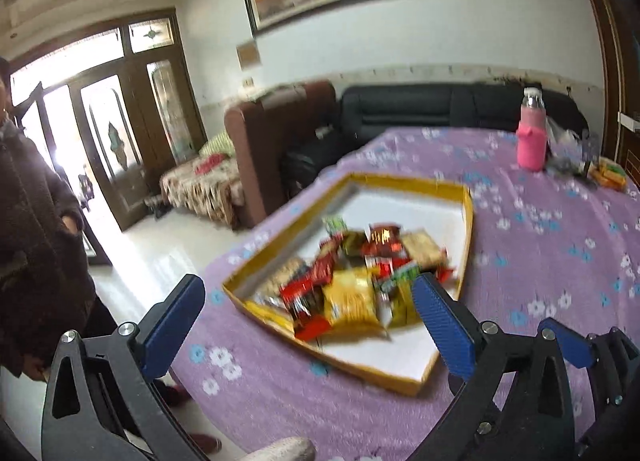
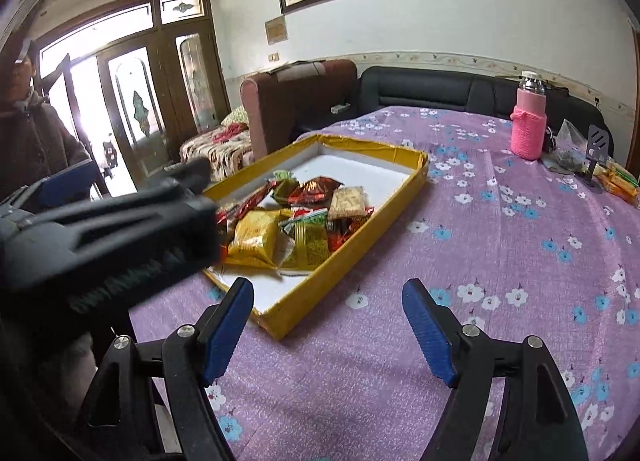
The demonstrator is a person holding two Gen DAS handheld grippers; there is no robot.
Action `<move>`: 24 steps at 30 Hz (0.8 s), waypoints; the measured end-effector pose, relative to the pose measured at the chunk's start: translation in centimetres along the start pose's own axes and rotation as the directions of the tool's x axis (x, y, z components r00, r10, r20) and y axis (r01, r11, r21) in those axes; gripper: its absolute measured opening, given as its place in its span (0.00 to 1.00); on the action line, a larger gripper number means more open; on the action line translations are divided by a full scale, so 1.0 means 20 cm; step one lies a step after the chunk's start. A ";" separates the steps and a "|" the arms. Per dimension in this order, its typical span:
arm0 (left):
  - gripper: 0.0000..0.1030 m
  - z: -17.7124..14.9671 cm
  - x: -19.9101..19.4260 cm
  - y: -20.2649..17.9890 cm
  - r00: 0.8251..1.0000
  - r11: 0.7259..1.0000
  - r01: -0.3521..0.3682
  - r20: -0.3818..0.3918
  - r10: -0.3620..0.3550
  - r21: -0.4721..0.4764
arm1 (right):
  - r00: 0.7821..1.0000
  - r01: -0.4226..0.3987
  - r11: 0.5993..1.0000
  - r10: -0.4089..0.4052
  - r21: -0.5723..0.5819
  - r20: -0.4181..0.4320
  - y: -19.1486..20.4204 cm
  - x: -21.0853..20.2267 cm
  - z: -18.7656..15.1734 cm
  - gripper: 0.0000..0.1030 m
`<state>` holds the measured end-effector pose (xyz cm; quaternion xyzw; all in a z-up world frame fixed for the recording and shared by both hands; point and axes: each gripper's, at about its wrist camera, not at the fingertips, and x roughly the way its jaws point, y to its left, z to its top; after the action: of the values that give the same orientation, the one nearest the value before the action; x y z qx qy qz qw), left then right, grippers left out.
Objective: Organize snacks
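A shallow yellow-rimmed box point(image 1: 466, 221) point(image 2: 416, 177) with a white floor lies on the purple flowered table. A heap of snack packets point(image 1: 352, 273) point(image 2: 296, 217) in red, yellow and green wrappers lies in its near half. My left gripper point(image 1: 308, 317) is open and empty, raised over the box's near-left corner, its right finger in front of the heap. Its body point(image 2: 108, 233) fills the left of the right wrist view. My right gripper point(image 2: 328, 325) is open and empty above the cloth, just right of the box's near corner.
A pink-sleeved bottle point(image 1: 531, 137) point(image 2: 528, 125) stands at the far right of the table with more packets point(image 2: 618, 181) and a clear bag point(image 2: 568, 145) beside it. A person point(image 1: 36, 221) stands left of the table. Sofas point(image 2: 420, 93) sit behind.
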<state>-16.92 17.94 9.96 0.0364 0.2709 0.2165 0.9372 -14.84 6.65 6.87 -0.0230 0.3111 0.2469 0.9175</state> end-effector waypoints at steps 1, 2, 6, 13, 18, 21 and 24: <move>1.00 -0.01 0.01 0.00 1.000 1.000 0.002 -0.009 -0.002 -0.002 | 1.000 0.001 1.000 -0.001 -0.002 -0.005 0.00 0.01 0.00 0.77; 1.00 -0.01 0.02 0.00 1.000 1.000 0.003 -0.020 -0.003 -0.007 | 1.000 0.003 1.000 -0.003 -0.003 -0.009 0.00 0.01 -0.01 0.77; 1.00 -0.02 0.05 0.00 0.999 1.000 0.003 -0.041 -0.004 -0.016 | 1.000 0.009 1.000 -0.009 0.005 -0.022 -0.01 0.03 -0.01 0.78; 1.00 -0.03 0.11 0.00 0.996 1.000 0.014 -0.083 -0.016 -0.022 | 0.999 0.007 1.000 -0.006 0.012 -0.041 -0.02 0.06 -0.02 0.79; 1.00 -0.04 0.14 0.00 0.995 1.000 0.019 -0.101 -0.022 -0.024 | 0.999 0.001 1.000 -0.001 -0.002 -0.054 0.00 0.08 -0.02 0.79; 1.00 -0.04 0.16 0.00 0.994 0.999 0.024 -0.107 -0.026 -0.025 | 0.998 -0.003 1.000 0.003 -0.005 -0.059 0.00 0.09 -0.03 0.79; 1.00 -0.04 0.17 0.00 0.994 0.999 0.033 -0.106 -0.036 -0.028 | 0.998 -0.006 1.000 0.005 -0.010 -0.063 0.01 0.10 -0.02 0.79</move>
<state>-14.79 19.42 7.71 0.0077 0.3183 0.2056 0.9254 -13.80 7.60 5.31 -0.0345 0.3389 0.2502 0.9063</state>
